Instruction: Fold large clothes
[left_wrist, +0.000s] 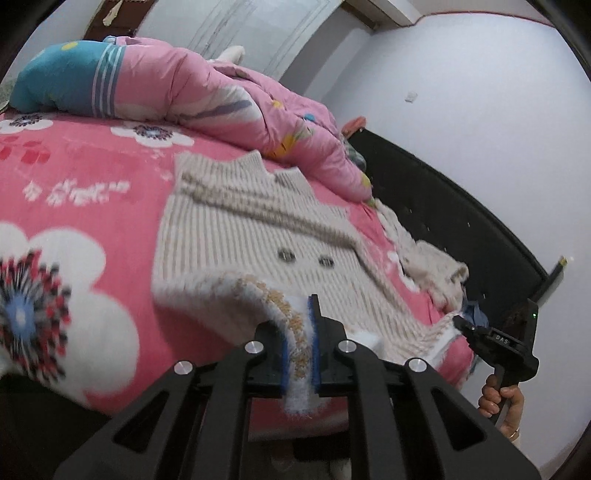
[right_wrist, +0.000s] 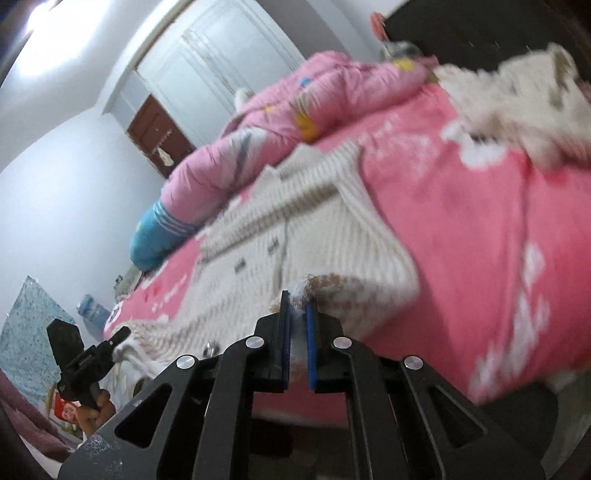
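A cream ribbed knit cardigan (left_wrist: 258, 229) with two dark buttons lies spread on the pink flowered bed sheet (left_wrist: 92, 177). My left gripper (left_wrist: 301, 317) is shut on its fuzzy near hem, and the cloth is lifted and drapes over the left finger. At the right, my right gripper (left_wrist: 461, 323) pinches the other end of the same hem, with a hand (left_wrist: 498, 398) on its handle. In the right wrist view, the right gripper (right_wrist: 298, 301) is shut on the cardigan (right_wrist: 332, 229) hem. The left gripper (right_wrist: 122, 334) holds the far hem corner at lower left.
A pink quilt (left_wrist: 221, 92) and a blue pillow (left_wrist: 62, 74) are heaped at the far side of the bed. A second cream garment (left_wrist: 432, 266) lies crumpled by the black headboard (left_wrist: 443, 206). White walls and a door stand beyond.
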